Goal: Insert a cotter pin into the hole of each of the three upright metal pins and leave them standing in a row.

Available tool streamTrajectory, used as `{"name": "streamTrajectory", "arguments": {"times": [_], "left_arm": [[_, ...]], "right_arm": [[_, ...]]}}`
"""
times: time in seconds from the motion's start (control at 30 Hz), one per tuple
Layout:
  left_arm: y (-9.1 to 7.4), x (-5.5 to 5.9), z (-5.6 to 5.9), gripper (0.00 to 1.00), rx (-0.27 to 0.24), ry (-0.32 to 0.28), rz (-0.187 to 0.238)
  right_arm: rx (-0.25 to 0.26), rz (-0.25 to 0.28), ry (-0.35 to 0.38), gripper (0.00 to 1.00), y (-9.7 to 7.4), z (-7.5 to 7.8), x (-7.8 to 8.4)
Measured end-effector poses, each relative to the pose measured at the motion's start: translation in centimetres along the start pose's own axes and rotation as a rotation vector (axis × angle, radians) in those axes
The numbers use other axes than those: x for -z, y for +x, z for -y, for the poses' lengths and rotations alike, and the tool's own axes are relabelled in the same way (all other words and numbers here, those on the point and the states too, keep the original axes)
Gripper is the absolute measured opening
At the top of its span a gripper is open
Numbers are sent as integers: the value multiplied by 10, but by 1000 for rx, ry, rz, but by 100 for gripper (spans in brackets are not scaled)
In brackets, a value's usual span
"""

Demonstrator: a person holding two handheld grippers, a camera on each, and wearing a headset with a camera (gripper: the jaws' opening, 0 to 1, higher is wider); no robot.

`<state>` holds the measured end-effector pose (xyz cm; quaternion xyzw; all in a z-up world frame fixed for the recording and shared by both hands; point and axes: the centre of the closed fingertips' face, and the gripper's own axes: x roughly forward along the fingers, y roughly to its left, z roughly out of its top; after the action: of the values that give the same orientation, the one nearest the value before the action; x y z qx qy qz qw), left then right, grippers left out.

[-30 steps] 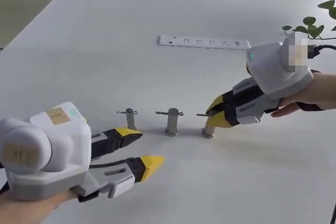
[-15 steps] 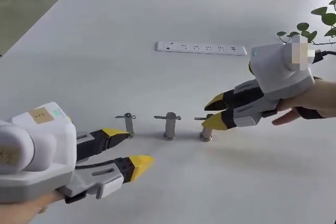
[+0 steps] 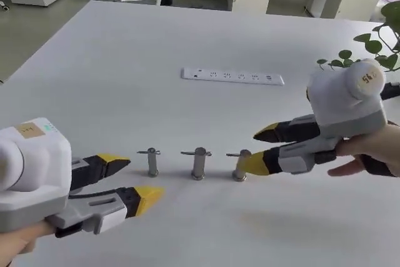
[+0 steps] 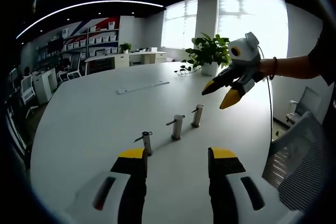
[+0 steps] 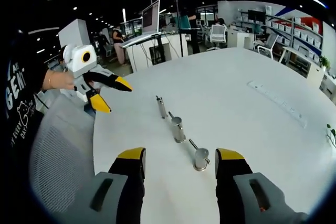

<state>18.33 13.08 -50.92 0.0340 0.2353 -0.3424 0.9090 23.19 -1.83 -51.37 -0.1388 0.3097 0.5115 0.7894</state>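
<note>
Three upright metal pins stand in a row on the white table: a left pin (image 3: 152, 161), a middle pin (image 3: 199, 162) and a right pin (image 3: 240, 164). Each has a cotter pin sticking out sideways near its top. My left gripper (image 3: 128, 181) is open at the lower left, a short way from the left pin (image 4: 146, 142). My right gripper (image 3: 259, 149) is open just right of the right pin (image 5: 200, 158), nothing between its jaws. The middle pin (image 5: 178, 128) and the far pin (image 5: 160, 106) line up beyond it.
A white power strip (image 3: 232, 77) lies flat further back on the table (image 3: 125, 60). A green plant (image 3: 375, 45) stands at the right edge. Office chairs and desks fill the room behind.
My right gripper has let go of the cotter pin in the right pin and drawn back to the right, jaws open. The left gripper has slid back a little toward the lower left.
</note>
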Motion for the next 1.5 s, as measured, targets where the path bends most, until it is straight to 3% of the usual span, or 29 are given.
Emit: {"name": "streamTrajectory", "arguments": {"times": [0.27, 0.33, 0.63, 0.73, 0.9, 1.0, 1.13, 1.3, 1.5], "left_arm": [[-15, 6, -6, 58, -11, 3, -12], [-18, 8, -7, 61, -5, -31, -28], [-27, -2, -5, 74, -11, -38, -12], [-30, -6, -1, 81, -10, -57, 4], [-35, -5, 2, 89, -18, -70, 9], [-38, -3, 2, 94, -27, -91, 9], [-42, -1, 3, 99, -45, -75, -2], [-45, 3, 5, 99, -43, -91, -16], [-51, 2, 5, 99, -75, -84, -12]], "right_arm": [[44, 19, 71, 64, -15, -22, 11], [60, 34, 80, 69, -20, -27, 12], [106, 57, 118, 83, -29, -41, 17], [140, 95, 153, 90, -34, -39, 14], [149, 142, 172, 96, -39, -43, 12], [158, 164, 193, 99, -42, -46, 12], [174, 150, 165, 99, -45, -50, 16], [188, 163, 191, 98, -50, -48, 16], [197, 183, 220, 96, -56, -50, 13]]}}
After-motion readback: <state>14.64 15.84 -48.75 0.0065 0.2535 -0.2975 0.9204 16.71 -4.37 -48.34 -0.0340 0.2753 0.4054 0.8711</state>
